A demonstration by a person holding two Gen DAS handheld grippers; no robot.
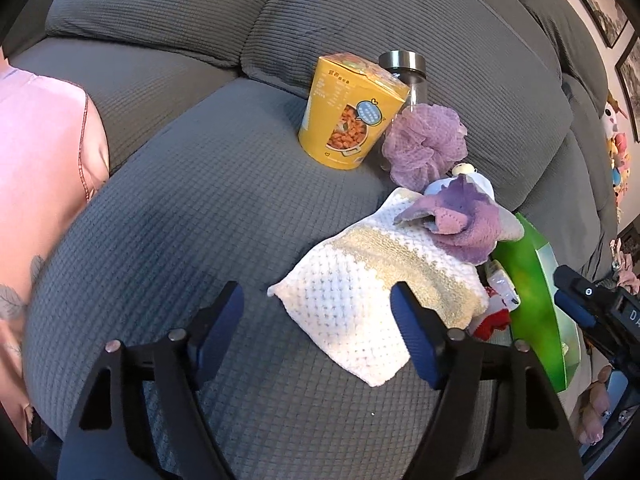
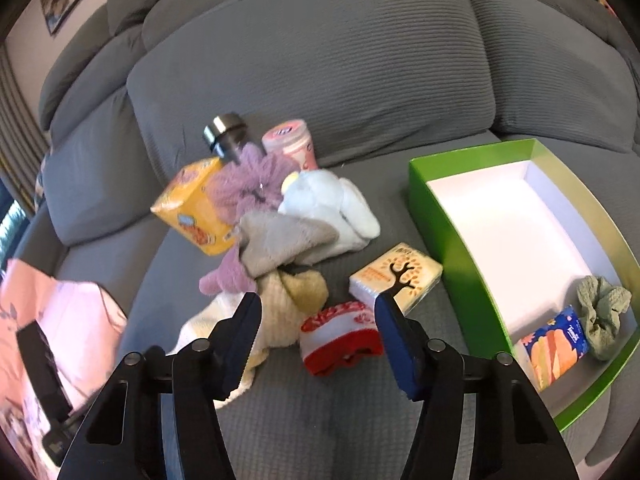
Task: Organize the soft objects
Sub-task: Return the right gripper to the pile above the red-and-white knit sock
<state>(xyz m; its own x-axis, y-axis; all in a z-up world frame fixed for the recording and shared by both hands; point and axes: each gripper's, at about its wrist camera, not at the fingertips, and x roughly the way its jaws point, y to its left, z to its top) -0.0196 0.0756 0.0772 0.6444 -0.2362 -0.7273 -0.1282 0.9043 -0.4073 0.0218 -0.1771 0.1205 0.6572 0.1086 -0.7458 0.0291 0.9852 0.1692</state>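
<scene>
Left gripper (image 1: 318, 334) open, "DA" on right gripper (image 1: 570, 298)

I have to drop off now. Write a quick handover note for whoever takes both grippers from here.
Left gripper: open, empty, over the near corner of the white-and-cream knit cloth.
Right gripper: open, empty, just short of the red-and-white sock.
Done: green scrunchie and blue tissue pack lie in the green box.
Left: cloth, sock, purple bath pouf, white plush, purple-grey towel on the sofa.
</scene>
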